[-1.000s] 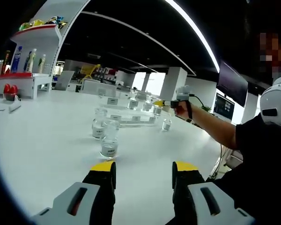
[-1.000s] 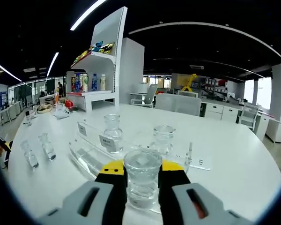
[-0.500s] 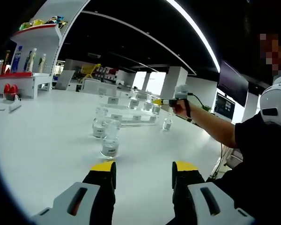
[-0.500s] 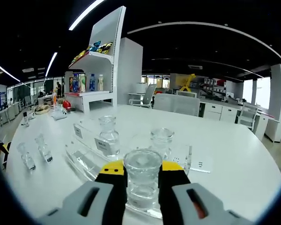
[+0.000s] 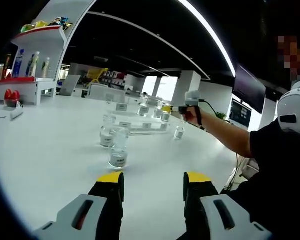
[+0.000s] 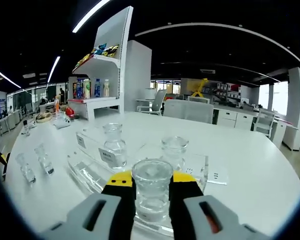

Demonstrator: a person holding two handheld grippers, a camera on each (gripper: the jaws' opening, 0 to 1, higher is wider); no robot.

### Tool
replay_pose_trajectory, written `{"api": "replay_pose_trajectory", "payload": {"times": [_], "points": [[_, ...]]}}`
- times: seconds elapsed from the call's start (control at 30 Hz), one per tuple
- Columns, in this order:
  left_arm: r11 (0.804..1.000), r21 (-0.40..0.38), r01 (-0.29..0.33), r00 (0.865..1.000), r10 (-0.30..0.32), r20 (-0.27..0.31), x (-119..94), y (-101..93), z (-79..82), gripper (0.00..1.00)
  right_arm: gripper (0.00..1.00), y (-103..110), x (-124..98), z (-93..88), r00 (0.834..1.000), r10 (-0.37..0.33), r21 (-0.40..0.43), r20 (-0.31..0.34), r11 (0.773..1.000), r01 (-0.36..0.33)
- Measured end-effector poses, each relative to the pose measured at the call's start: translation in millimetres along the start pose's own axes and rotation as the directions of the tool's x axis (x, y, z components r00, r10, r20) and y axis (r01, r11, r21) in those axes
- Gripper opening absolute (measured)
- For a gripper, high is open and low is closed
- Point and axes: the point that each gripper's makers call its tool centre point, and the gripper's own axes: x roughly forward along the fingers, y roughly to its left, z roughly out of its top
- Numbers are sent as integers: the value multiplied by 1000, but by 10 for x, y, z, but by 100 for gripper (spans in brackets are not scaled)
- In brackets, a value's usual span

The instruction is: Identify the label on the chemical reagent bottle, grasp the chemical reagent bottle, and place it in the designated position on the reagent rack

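In the right gripper view my right gripper [image 6: 152, 189] is shut on a clear glass reagent bottle [image 6: 152, 186], held over the near edge of the clear acrylic reagent rack [image 6: 90, 167]. Two labelled bottles [image 6: 114, 145] [image 6: 174, 150] stand on the rack behind it. In the left gripper view my left gripper [image 5: 153, 181] is open and empty, low over the white table [image 5: 50, 150]. Two clear bottles [image 5: 118, 147] [image 5: 107, 131] stand ahead of it. Farther off, the right gripper [image 5: 176, 109] reaches the rack [image 5: 140, 126] at the end of the person's arm [image 5: 225, 135].
A white shelf unit [image 6: 110, 60] with drink bottles and snacks stands beyond the table. Two small bottles [image 6: 44, 159] [image 6: 24, 167] stand on the table left of the rack. A lone bottle [image 5: 179, 132] stands right of the rack. The person's body [image 5: 280, 165] fills the right.
The right gripper has carried its bottle slightly forward over the rack, so the rack and its bottles have drifted left and down. The left gripper has stayed still.
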Motion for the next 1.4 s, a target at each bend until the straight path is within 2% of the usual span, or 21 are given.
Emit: {"api": "replay_pose_trajectory", "payload": {"times": [0.23, 0.4, 0.47, 0.63, 0.73, 1.0, 1.4], "points": [[1000, -1, -2, 1000, 2, -5, 6, -1, -20, 48, 24, 20, -26, 23, 1000, -16, -7, 8, 1000, 16], [1000, -2, -1, 1000, 1, -6, 12, -4, -23, 48, 24, 101, -52, 146, 997, -41, -63, 68, 997, 45], [1000, -3, -2, 1000, 2, -6, 12, -3, -25, 48, 24, 134, -45, 133, 996, -50, -93, 72, 994, 56], [1000, -4, -2, 1000, 2, -7, -3, -4, -40, 48, 24, 167, -38, 89, 995, -62, -98, 77, 993, 70], [1000, -6, -6, 1000, 6, -6, -10, 6, -39, 48, 24, 110, -32, 61, 994, -85, -86, 69, 992, 91], [1000, -4, -2, 1000, 2, -6, -12, -6, -34, 48, 24, 35, -37, 55, 986, -139, -43, 95, 989, 144], [1000, -3, 2, 1000, -2, -6, -6, -28, -34, 48, 24, -43, -19, -95, 981, -190, 1, 42, 982, 190]]}}
